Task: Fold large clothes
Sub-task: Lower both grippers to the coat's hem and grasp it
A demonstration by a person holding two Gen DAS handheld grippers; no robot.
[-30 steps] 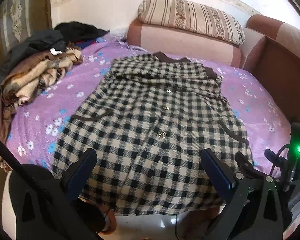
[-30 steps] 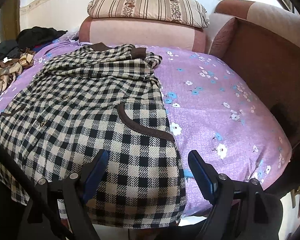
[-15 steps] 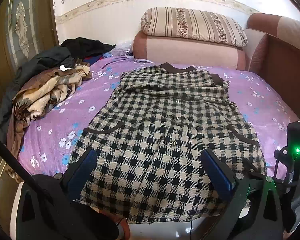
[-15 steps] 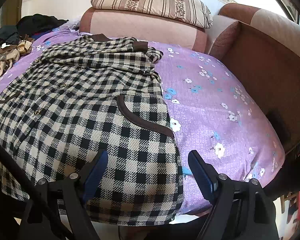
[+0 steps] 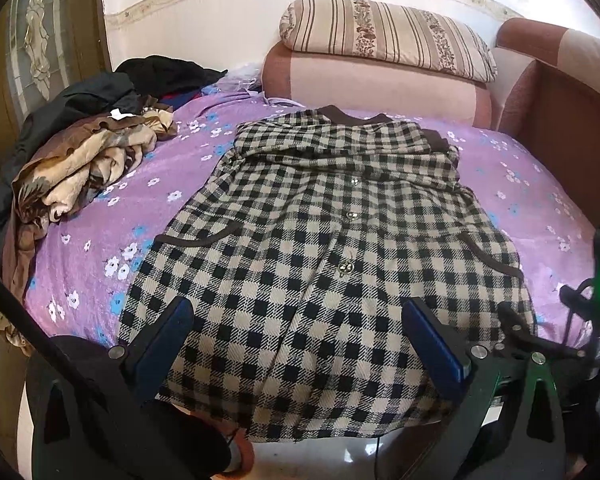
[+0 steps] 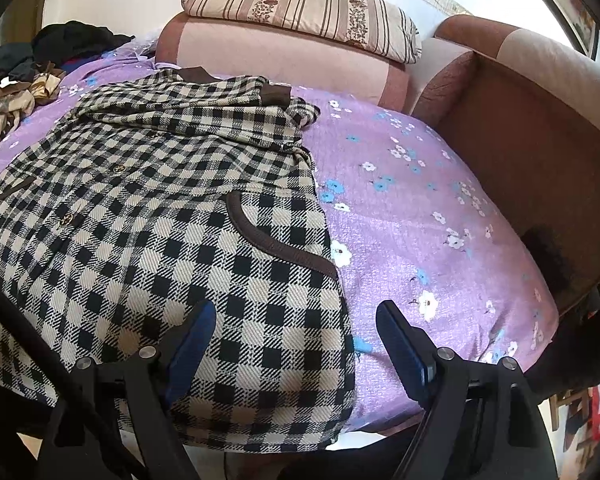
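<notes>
A black-and-cream checked coat [image 5: 324,248] lies face up on the purple flowered sofa cover [image 5: 100,240], collar toward the backrest, sleeves folded across the top, hem hanging over the front edge. It also shows in the right wrist view [image 6: 172,216]. My left gripper [image 5: 296,332] is open and empty, held above the coat's hem. My right gripper [image 6: 292,336] is open and empty above the coat's lower right corner, near the brown-trimmed pocket [image 6: 276,236].
A pile of brown, cream and black clothes [image 5: 80,152] sits at the left end of the sofa. A striped pillow [image 5: 384,36] lies on the backrest. A brown armrest [image 6: 540,128] bounds the right side. Bare purple cover [image 6: 420,216] lies right of the coat.
Both grippers have drawn back and tilted up from the coat, so more of the sofa and wall shows. The coat has not moved. Both grippers stayed open.
</notes>
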